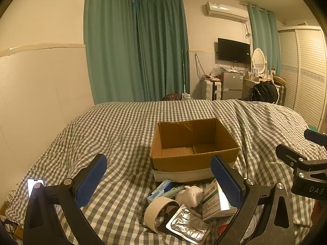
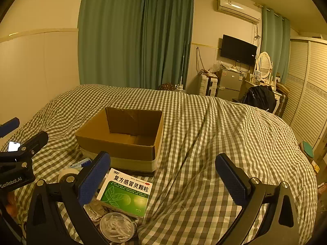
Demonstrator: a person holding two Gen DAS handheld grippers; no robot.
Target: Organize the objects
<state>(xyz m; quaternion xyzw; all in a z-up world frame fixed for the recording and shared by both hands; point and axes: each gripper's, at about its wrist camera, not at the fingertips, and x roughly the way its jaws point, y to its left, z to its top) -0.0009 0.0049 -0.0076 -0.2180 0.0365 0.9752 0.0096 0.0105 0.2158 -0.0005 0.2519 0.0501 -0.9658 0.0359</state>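
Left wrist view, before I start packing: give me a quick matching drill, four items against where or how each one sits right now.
Items:
1. cardboard box
2. tape roll
3. phone
4. medicine box

States:
A. screen lit, far left on the blanket
B. open and empty
C. green and white, face up beside the right gripper's left finger
D. standing on edge, against the foil blister pack

Pairs: 1-B, 2-D, 3-A, 4-C

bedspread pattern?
Green-and-white gingham check on the bedspread; clearest in the right wrist view.
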